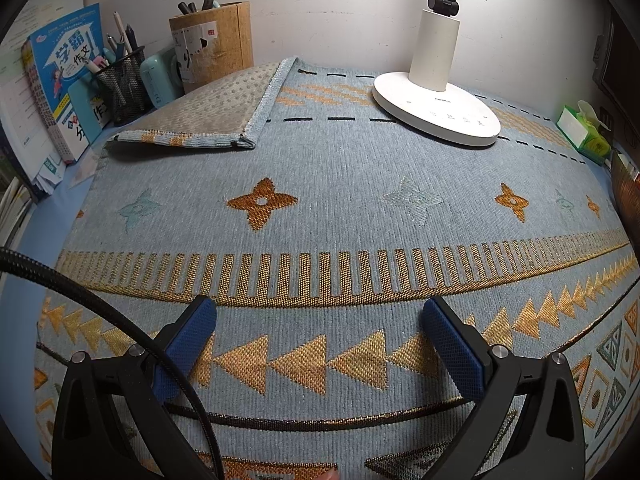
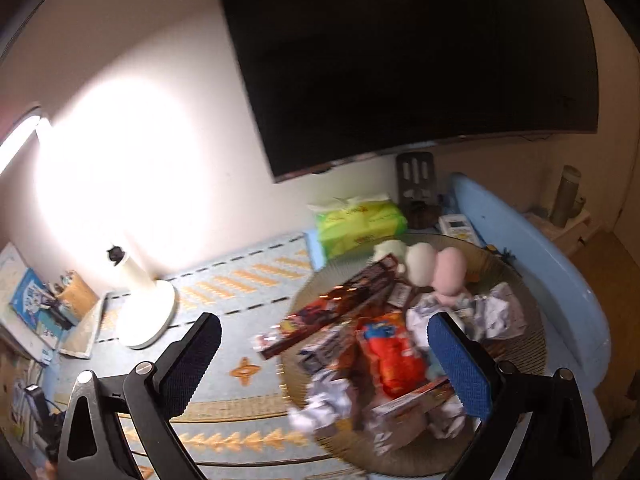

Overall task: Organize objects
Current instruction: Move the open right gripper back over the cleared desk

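My left gripper (image 1: 318,306) hovers open over a blue woven mat (image 1: 340,168) with orange patterns, and nothing lies between its blue pads. In the blurred right wrist view my right gripper (image 2: 325,322) is open wide above a round woven tray (image 2: 520,360). The tray holds a red snack bag (image 2: 394,356), a long dark box (image 2: 340,308), crumpled paper (image 2: 500,312), and a white (image 2: 420,260) and a pink (image 2: 450,270) rounded item. Nothing is gripped between the right pads.
A white lamp base (image 1: 436,112) stands at the back of the mat, whose left corner (image 1: 208,112) is folded over. A mesh pen cup (image 1: 124,84), a wooden holder (image 1: 216,40) and books (image 1: 64,80) line the back left. A green tissue pack (image 2: 360,220) sits under a dark screen (image 2: 400,60).
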`<state>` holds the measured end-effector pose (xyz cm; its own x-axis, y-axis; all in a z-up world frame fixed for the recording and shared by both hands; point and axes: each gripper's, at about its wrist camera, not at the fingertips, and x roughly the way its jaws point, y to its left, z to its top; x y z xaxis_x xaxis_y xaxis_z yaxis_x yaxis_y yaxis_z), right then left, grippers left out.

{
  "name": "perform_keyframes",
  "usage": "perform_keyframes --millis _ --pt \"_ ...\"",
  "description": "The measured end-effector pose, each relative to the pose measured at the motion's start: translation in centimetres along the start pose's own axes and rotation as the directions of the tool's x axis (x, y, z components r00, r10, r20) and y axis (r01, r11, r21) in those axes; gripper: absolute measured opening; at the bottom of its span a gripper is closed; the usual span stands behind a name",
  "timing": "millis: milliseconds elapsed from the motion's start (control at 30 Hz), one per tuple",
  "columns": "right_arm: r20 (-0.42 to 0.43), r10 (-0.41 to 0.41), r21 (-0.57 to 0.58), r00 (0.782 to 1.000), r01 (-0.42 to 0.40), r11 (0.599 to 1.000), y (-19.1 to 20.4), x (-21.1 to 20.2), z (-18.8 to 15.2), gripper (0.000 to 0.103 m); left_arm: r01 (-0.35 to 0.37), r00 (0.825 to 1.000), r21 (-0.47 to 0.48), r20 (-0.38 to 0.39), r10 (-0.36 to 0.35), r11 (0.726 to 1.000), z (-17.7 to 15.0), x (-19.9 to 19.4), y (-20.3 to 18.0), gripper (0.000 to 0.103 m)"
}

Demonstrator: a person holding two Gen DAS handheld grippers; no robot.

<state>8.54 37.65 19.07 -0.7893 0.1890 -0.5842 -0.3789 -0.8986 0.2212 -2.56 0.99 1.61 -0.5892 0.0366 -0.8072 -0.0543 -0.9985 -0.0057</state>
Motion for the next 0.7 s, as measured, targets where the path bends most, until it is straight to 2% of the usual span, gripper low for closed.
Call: perform_keyframes --millis 67,100,167,233,333,400,700 --pt "-0.008 0.059 -0.069 0.998 -0.060 0.996 3.3 0.3 -2.2 0.103 -0.007 1.000 -0.005 -0.005 0.007 1.000 -0.6 -0.4 0.1 0.103" --pt "-0.035 0.062 -0.117 0.997 -0.065 0.991 5.0 0.9 -3.6 0.103 -0.005 1.000 -0.007 -0.002 0.005 1.000 -1.0 -0.8 0.1 0.103" --pt "-0.098 0.027 -0.203 0.995 -0.047 0.978 7.7 2.7 -6.6 0.103 -0.003 1.000 -0.002 -0.002 0.003 1.000 -2.0 -1.4 0.2 0.103" --pt "-0.147 0.008 -0.226 0.989 -0.041 0.973 9.1 4.3 -9.4 0.103 0.002 1.000 -0.006 -0.001 -0.002 1.000 -2.9 -2.1 0.5 0.103" --pt "-0.195 -0.006 -0.179 0.981 -0.030 0.983 9.3 5.9 -12.1 0.103 -0.004 1.000 -0.003 0.002 0.004 1.000 -4.1 -2.9 0.7 0.103" --pt "-0.209 -0.042 -0.169 0.977 0.007 0.986 8.9 6.7 -13.0 0.103 -0.004 1.000 -0.013 0.000 0.004 1.000 -4.4 -3.1 0.9 0.103" --pt "-0.248 -0.098 -0.211 0.964 0.045 0.976 8.2 9.4 -14.2 0.103 -0.008 1.000 -0.012 0.000 0.008 1.000 -4.4 -3.1 0.9 0.103"
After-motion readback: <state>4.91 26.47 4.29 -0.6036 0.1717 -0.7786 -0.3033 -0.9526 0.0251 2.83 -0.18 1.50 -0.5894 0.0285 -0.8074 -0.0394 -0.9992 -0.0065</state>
